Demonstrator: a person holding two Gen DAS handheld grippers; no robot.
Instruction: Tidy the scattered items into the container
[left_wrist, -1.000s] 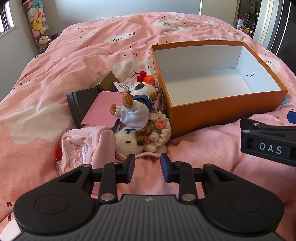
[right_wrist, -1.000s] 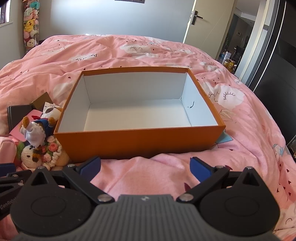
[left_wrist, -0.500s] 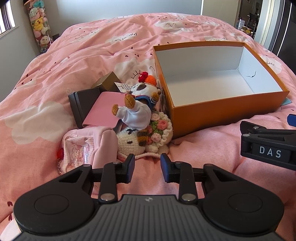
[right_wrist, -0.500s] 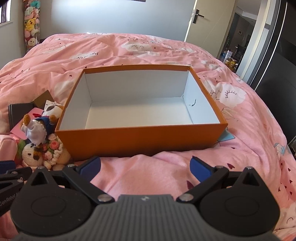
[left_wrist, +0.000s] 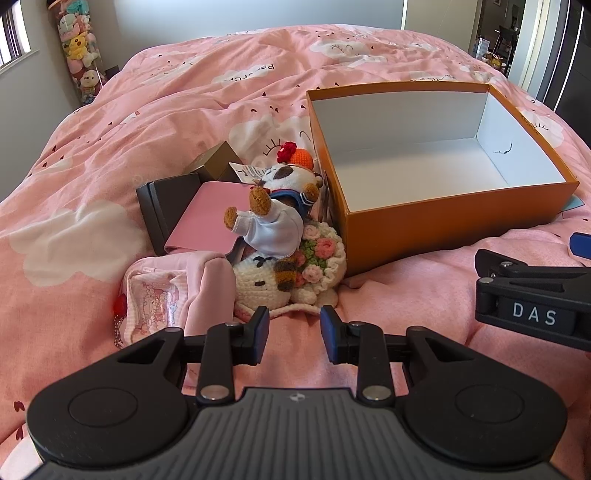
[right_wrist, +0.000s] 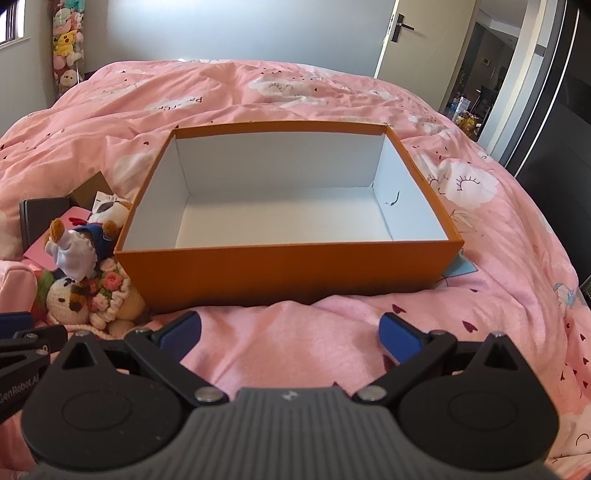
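An empty orange box (left_wrist: 443, 225) (right_wrist: 288, 273) with a white inside sits on the pink bed. Left of it lies a pile: a plush bear in a white and blue sailor outfit (left_wrist: 275, 218) (right_wrist: 75, 243), a crochet cat with flowers (left_wrist: 291, 273) (right_wrist: 88, 299), a pink pouch (left_wrist: 162, 295), a pink card (left_wrist: 210, 218), a dark case (left_wrist: 162, 206) and a brown box (left_wrist: 219, 166). My left gripper (left_wrist: 294, 334) is open a little and empty, just in front of the pile. My right gripper (right_wrist: 290, 332) is wide open and empty before the box's near wall.
The pink quilt (left_wrist: 166, 110) covers the whole bed. A tall clear tube of plush toys (left_wrist: 79, 51) stands in the far left corner. A door (right_wrist: 424, 40) and dark panels are at the right. A blue paper corner (right_wrist: 461, 267) sticks out under the box.
Both grippers have risen and drawn slightly back; the pile and the box sit a little lower in the views. Nothing was taken hold of.
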